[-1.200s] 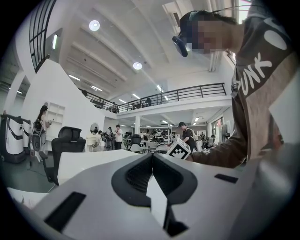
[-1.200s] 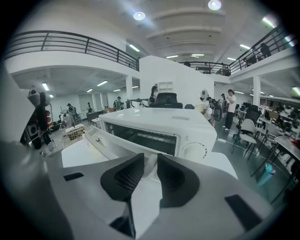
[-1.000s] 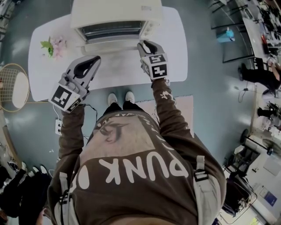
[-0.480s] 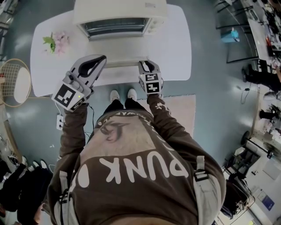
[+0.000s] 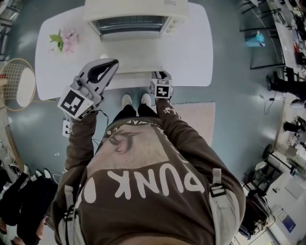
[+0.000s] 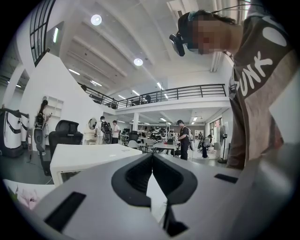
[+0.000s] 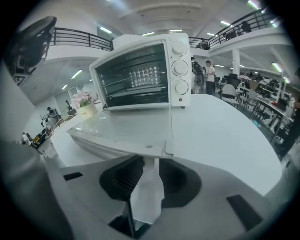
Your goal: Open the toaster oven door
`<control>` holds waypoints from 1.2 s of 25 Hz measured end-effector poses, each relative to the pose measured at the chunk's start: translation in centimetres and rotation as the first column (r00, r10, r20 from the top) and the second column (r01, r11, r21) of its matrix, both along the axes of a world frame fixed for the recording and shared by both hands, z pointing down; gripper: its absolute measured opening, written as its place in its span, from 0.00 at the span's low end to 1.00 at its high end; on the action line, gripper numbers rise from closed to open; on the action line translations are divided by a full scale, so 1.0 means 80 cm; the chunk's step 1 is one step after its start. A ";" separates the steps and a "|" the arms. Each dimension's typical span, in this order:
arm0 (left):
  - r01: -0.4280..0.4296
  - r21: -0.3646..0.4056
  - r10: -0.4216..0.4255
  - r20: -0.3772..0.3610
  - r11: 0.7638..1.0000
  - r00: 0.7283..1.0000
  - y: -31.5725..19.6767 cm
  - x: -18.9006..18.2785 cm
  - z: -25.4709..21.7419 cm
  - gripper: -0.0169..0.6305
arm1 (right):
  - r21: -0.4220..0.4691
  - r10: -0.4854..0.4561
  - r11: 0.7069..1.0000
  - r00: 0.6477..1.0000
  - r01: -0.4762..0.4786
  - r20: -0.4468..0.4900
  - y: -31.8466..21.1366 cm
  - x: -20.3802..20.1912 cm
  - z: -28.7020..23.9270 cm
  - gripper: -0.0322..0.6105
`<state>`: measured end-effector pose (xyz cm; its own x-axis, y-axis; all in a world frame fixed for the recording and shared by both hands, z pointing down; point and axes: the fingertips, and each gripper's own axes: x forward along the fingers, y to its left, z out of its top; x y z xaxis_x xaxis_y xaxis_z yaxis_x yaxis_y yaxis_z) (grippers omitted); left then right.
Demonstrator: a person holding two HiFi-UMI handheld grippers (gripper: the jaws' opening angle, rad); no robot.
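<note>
A white toaster oven (image 5: 134,14) (image 7: 140,75) stands at the back of the white table (image 5: 191,52). Its glass door (image 5: 131,60) (image 7: 126,131) hangs down flat towards me, fully open. My right gripper (image 5: 161,77) (image 7: 147,161) is at the door's front edge, near the table's rim. The white door handle (image 7: 151,173) sits between its jaws, which are opening while the pads still touch it. My left gripper (image 5: 112,63) (image 6: 151,158) is shut on nothing and hovers left of the door, pointing up and away.
A pink flower in a small pot (image 5: 64,39) (image 7: 84,101) stands at the table's left. On the floor, a badminton racket (image 5: 16,88) lies left of the table and a pale rug (image 5: 196,119) lies under my feet. People stand far off.
My right gripper has drawn the door handle towards me and downward, swinging the door from partly open to flat. The left gripper has barely moved.
</note>
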<state>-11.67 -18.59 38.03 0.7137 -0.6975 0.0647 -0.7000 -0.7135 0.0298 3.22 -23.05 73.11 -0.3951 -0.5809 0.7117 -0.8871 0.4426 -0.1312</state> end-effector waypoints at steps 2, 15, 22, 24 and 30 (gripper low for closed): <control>-0.001 -0.003 0.001 0.000 1.000 1.000 0.002 -0.001 0.000 0.03 | 0.035 0.028 0.999 1.000 -0.028 -0.005 0.000 -0.001 0.006 0.22; -0.018 0.003 0.019 -0.012 1.000 1.000 0.005 0.002 0.002 0.04 | 0.144 -0.012 0.989 0.994 0.028 -0.107 0.024 0.034 0.020 0.25; -0.015 0.018 0.015 -0.009 1.000 1.000 -0.003 -0.007 -0.006 0.03 | 0.334 0.016 0.936 0.961 -0.111 0.275 -0.048 0.107 -0.125 0.16; -0.015 0.027 0.016 -0.009 1.000 1.000 -0.006 -0.007 -0.010 0.03 | 0.446 -0.190 0.895 0.926 0.027 0.326 -0.057 0.066 -0.214 0.17; -0.020 0.051 0.020 -0.005 0.998 1.000 -0.015 0.000 -0.021 0.04 | 0.707 -0.600 0.618 0.788 0.344 0.141 -0.026 -0.066 -0.402 0.07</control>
<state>-11.65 -19.79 36.38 0.7279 -0.6853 0.0250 -0.6854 -0.7282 -0.0032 -2.05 -25.10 40.97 -0.8748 -0.4836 0.0274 -0.4793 0.8724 0.0965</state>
